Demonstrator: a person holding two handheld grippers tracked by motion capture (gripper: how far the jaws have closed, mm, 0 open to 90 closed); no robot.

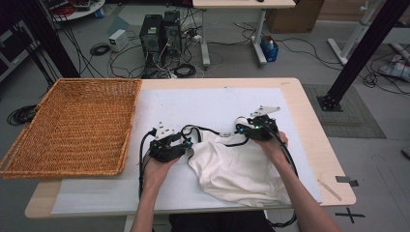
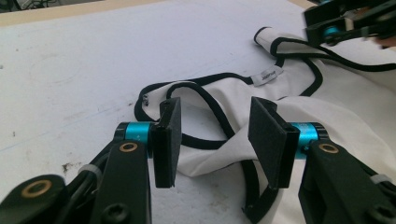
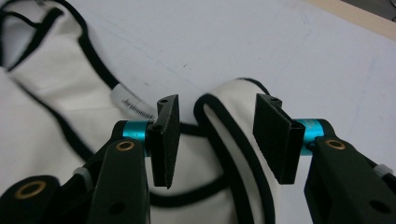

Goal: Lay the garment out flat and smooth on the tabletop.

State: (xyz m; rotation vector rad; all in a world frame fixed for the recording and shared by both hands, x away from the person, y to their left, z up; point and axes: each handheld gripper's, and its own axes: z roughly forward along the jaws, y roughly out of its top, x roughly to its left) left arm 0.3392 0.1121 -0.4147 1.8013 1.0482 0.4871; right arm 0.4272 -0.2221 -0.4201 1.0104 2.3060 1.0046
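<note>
With both grippers' fingers spread over the white garment [image 1: 232, 166] right of the basket [image 1: 72, 125], the left gripper [image 2: 217, 140] risked pinching only trim cord [image 2: 205, 100], right gripper [image 3: 219, 140] straddling a strap [image 3: 233, 135].

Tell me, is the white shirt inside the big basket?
No, the white shirt lies crumpled on the white table cover, beside the woven basket, between the left gripper and the right gripper.

Grey floor [image 1: 300, 53] strewn with black cables [image 1: 96, 48], two black computer towers [image 1: 159, 31] beside a white-legged desk [image 1: 232, 34].
</note>
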